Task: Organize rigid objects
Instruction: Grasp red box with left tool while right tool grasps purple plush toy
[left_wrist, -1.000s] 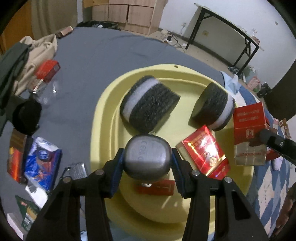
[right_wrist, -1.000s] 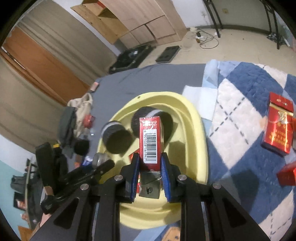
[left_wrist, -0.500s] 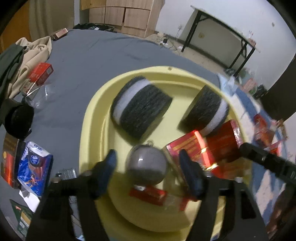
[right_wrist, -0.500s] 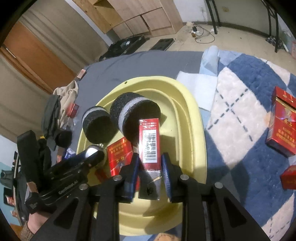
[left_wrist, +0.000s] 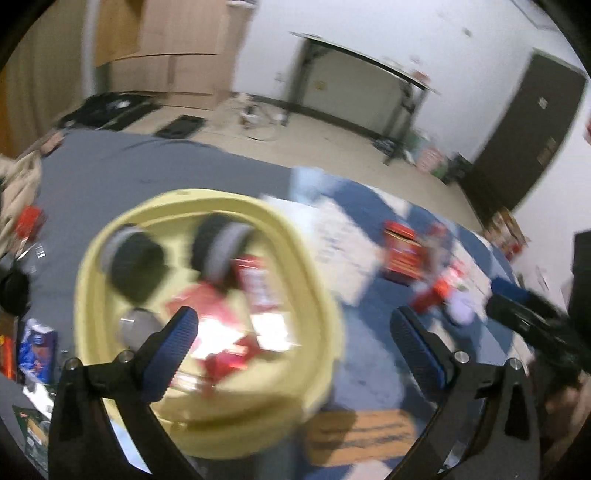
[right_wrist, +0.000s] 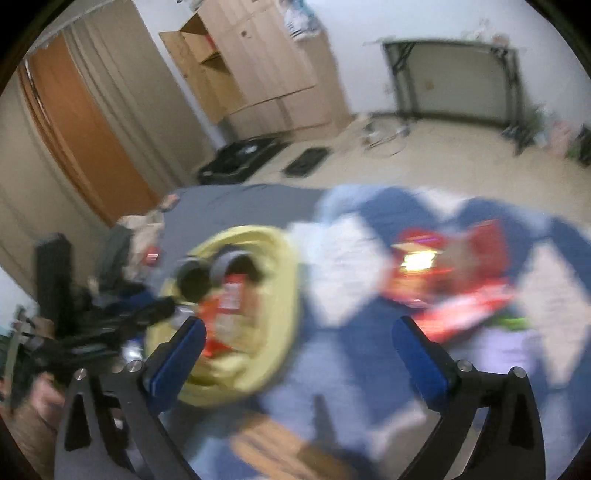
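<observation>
We are spreading both jaws wide: left hand-held gripper (left_wrist: 295, 328) and right hand-held gripper (right_wrist: 299, 336) are gripping nothing. Red boxes (left_wrist: 225, 314) and the metal tin (left_wrist: 135, 326) are lying in the yellow basin (left_wrist: 317, 295), left of the checkered blanket (left_wrist: 354, 236).

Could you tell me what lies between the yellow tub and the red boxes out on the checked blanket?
In the right wrist view, only bare blue-and-white blanket shows between the yellow tub and the red boxes; blur could hide anything small.
</observation>
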